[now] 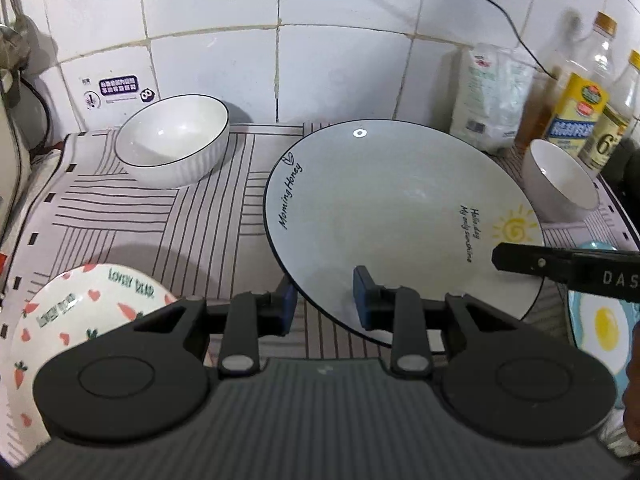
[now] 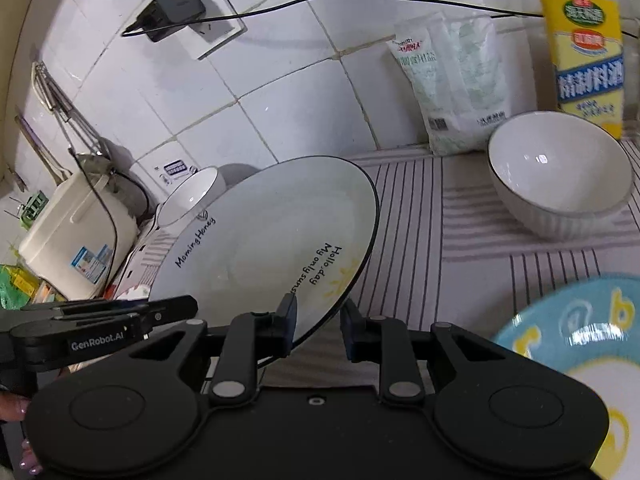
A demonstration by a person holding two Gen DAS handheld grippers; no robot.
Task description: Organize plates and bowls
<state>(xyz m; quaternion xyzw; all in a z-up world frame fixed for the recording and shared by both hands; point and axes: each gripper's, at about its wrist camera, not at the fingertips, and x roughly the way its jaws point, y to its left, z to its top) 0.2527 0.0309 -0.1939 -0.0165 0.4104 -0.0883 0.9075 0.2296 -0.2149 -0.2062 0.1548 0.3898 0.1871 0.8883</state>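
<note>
Grey plate [image 1: 400, 216] held off the striped desk [image 1: 140, 216] at centre frame in both views, tilted, gripped by two grippers at once. Left gripper [image 1: 326, 300] clamped on the near rim at lower centre of the left view, one blue pad [image 1: 362, 296] on the plate's face, the other beneath the edge. Right gripper [image 2: 318, 326] clamped likewise on the rim near the sun print, lower centre of the right view, its finger also seen at right edge of the left view. Two grips probably chosen because the plate is wide and slick: a single pinch on one edge would let it swing or slip.

Still on the desk: ribbed bowl [image 1: 176, 140] upper left of the left view, near the tiled wall; second bowl [image 2: 560, 176] at upper right of the right view, just before the salt bag [image 2: 452, 80]. Carrot plate [image 1: 60, 320] at lower left of the left view; blue egg plate [image 2: 580, 340] at lower right of the right view. Likely destination one of these plates, for stacking; cannot tell which.
</note>
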